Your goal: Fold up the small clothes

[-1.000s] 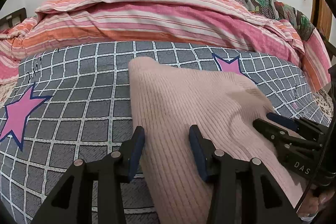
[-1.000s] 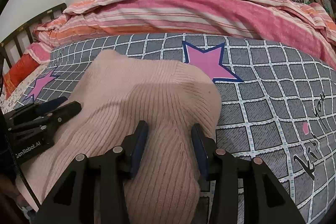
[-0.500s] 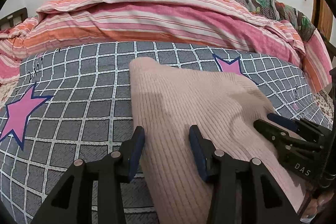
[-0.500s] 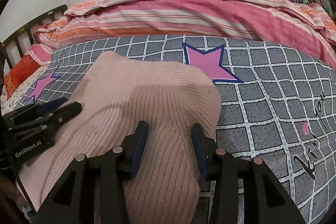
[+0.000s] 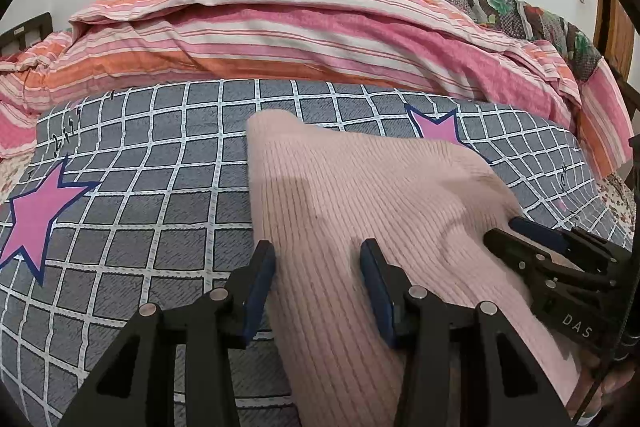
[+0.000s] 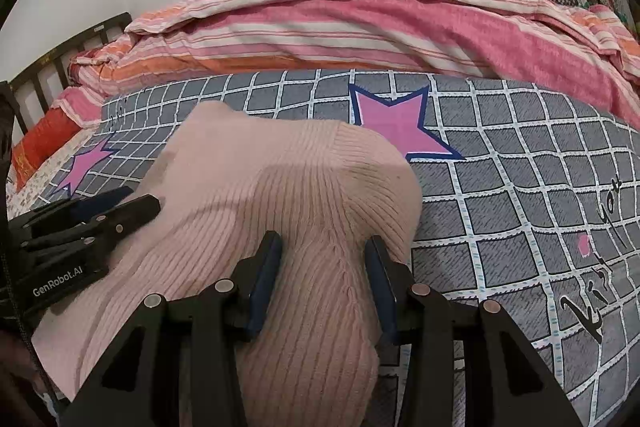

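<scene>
In the left wrist view, a pink ribbed garment point(image 5: 360, 211) is seen lying on a grey checked sheet point(image 5: 152, 187), reaching from the near edge toward the far middle. The left gripper point(image 5: 318, 267) is held with its fingers point(image 5: 260, 279) spread apart; the garment's left edge is framed between them, but it is not pinched. A pink star point(image 5: 32, 223) is printed on the sheet at the left. A striped quilt point(image 5: 320, 27) is heaped along the far side. The right gripper point(image 5: 516, 231) is seen at the right, resting on the garment; whether cloth is gripped by it cannot be told from here.

In the right wrist view, the garment point(image 6: 280, 187) is bunched up between the right gripper's point(image 6: 324, 267) fingers point(image 6: 268, 267), which are set wide and touch the cloth on both sides without closing on it. The left gripper point(image 6: 136, 203) is seen at the left, laid on the garment. Another star point(image 6: 396, 123) is printed on the sheet point(image 6: 520, 187) just beyond the garment's far right corner. The quilt point(image 6: 360, 19) is piled behind.
</scene>
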